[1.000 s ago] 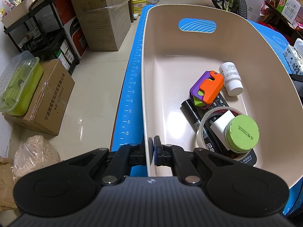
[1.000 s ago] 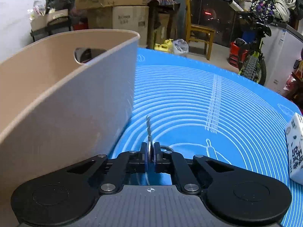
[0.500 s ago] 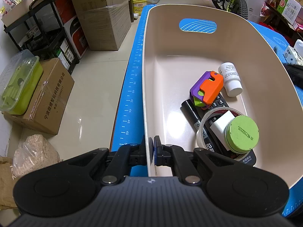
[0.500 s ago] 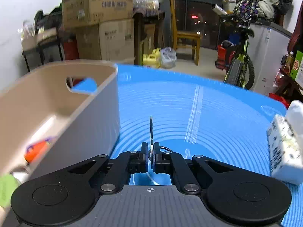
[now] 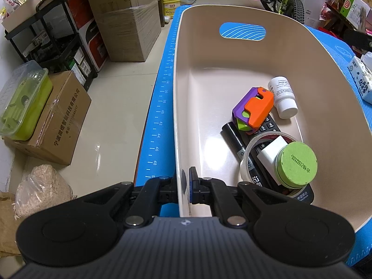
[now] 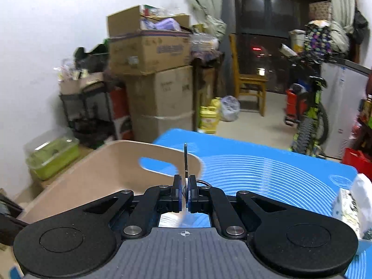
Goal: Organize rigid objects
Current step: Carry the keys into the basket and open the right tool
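Note:
A beige plastic bin stands on the blue mat. My left gripper is shut on the bin's near left rim. In the bin lie an orange and purple toy, a white bottle, a black marker, a remote, a tape roll and a green-lidded jar. My right gripper is shut on a thin metal key that points up, raised above the mat beside the bin's far end.
A tissue pack lies on the mat at the right; it also shows in the left wrist view. Cardboard boxes, a black shelf and a green container stand on the floor left of the table.
My right gripper has risen and tilted up with the key, from low beside the bin wall to above its rim. My left gripper holds the rim as before.

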`<action>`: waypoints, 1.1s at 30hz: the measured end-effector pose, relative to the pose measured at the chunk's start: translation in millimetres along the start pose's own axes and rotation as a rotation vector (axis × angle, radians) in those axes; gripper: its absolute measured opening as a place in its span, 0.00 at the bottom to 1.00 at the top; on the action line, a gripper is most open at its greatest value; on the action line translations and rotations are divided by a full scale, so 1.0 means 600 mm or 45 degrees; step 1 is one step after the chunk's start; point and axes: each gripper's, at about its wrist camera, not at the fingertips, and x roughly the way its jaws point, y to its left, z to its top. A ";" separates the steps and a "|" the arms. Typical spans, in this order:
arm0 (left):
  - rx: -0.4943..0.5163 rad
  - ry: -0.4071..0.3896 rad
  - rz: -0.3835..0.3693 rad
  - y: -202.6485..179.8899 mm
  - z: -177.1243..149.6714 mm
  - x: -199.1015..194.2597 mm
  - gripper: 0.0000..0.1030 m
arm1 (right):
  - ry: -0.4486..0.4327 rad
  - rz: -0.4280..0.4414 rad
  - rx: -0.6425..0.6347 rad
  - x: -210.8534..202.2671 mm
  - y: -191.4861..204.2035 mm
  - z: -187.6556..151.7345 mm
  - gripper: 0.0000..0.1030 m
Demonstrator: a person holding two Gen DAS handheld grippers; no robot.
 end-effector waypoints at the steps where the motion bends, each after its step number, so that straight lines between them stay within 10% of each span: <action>1: 0.000 0.000 0.000 0.000 0.000 0.000 0.07 | 0.002 0.023 -0.003 -0.004 0.008 0.004 0.15; 26: 0.002 0.005 0.000 0.001 0.000 0.001 0.07 | 0.381 0.075 -0.134 0.068 0.114 -0.061 0.16; 33: -0.003 -0.017 0.010 0.003 0.000 -0.009 0.08 | 0.339 0.065 -0.069 0.041 0.112 -0.049 0.57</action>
